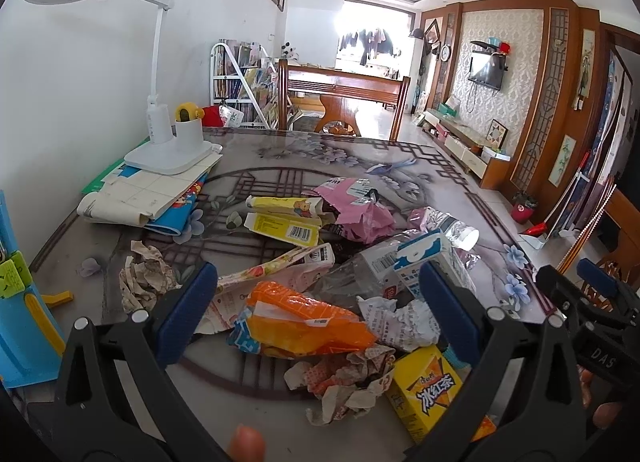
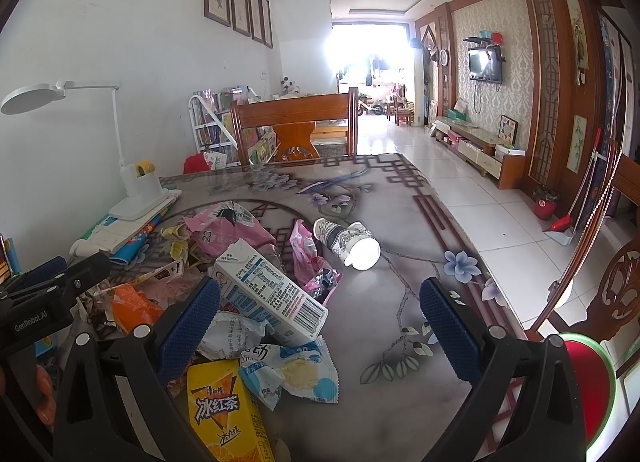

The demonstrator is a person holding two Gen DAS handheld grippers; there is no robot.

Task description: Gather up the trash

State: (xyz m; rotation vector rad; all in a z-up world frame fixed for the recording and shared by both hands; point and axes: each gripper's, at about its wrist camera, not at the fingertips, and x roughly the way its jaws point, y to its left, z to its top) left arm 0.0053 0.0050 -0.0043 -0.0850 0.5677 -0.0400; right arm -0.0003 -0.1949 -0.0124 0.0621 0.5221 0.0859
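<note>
Judging by the heap, collecting has barely begun: the orange wrapper (image 1: 308, 322), yellow tea carton (image 1: 426, 392), milk carton (image 2: 268, 288) and crumpled paper (image 1: 146, 282) all lie loose on the table (image 2: 400, 342). Both the left gripper (image 1: 320, 312) and right gripper (image 2: 320, 326) hover wide apart, holding nothing. Only the right view shows the tipped bottle (image 2: 348, 242) clearly; only the left shows the yellow boxes (image 1: 284, 218). No bin shows on the table.

Lots of colour here: the table (image 2: 400, 230) has a grey floral cover with brown lattice lines, the juice box (image 2: 224, 414) is yellow with an orange burst, one wrapper (image 1: 308, 322) bright orange, a crumpled bag (image 1: 360, 214) pink, the milk carton (image 2: 272, 294) white and blue, the lamp (image 1: 168, 142) plain white.
</note>
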